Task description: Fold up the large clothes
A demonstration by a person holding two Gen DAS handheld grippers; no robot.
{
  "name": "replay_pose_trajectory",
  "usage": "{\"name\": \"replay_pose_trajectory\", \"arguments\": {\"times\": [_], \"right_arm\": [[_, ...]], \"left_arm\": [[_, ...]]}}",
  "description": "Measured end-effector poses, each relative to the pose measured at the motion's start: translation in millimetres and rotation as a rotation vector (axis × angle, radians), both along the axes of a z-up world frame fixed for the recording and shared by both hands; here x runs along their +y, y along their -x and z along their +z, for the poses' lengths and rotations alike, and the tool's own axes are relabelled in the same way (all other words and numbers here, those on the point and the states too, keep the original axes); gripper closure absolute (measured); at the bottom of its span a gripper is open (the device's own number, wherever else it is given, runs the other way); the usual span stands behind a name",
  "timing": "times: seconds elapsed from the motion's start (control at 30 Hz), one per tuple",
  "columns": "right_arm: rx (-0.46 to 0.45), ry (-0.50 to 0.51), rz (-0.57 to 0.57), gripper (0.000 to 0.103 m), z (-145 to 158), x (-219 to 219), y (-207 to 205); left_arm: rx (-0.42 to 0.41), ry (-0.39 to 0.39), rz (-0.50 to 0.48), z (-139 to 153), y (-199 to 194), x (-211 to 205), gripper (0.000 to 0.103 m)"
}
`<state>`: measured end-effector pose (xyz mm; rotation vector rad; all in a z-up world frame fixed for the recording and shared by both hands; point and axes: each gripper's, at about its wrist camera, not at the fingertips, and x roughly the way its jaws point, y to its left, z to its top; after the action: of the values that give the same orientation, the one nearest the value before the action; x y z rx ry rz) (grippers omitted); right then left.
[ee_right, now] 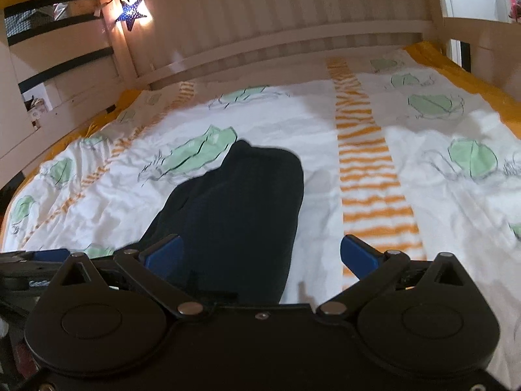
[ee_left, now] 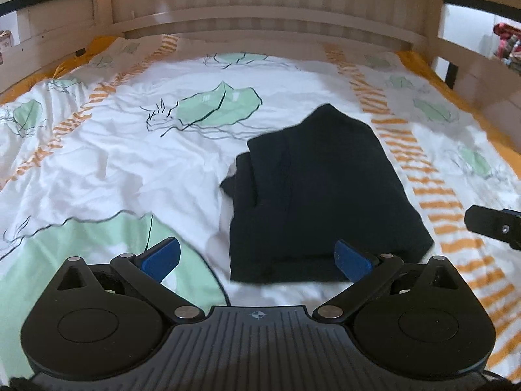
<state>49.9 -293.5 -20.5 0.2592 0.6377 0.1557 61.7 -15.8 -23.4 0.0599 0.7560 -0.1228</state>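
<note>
Both grippers free, the garment lying folded on the bed.

Your left gripper (ee_left: 257, 255) and right gripper (ee_right: 260, 254) have fingers spread wide with nothing between them; the dark garment (ee_left: 322, 182) lies right of centre on the duvet (ee_left: 114, 163). It looks folded, though blur hides its near hem, so check the layered left edge and square any slipped layer.

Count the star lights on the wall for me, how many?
1. A blue star light glows near the wall's corner, upper left in the right wrist view. Others may be out of view.
</note>
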Motion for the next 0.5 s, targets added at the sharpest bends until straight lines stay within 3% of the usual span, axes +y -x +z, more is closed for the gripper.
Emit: {"name": "replay_pose_trajectory", "arguments": {"times": [0.33, 0.5], "right_arm": [[0.055, -0.01, -0.039, 0.001, -0.1, 5.8, 45.4], [0.094, -0.002, -0.051, 0.001, -2.9, 7.0, 58.5]], "left_arm": [[-0.03, -0.077, 0.036, 6.3, 37.4, -3.5, 0.0], [0.009, -0.062, 0.041, 1.9, 42.7, -1.9, 0.001]]}}
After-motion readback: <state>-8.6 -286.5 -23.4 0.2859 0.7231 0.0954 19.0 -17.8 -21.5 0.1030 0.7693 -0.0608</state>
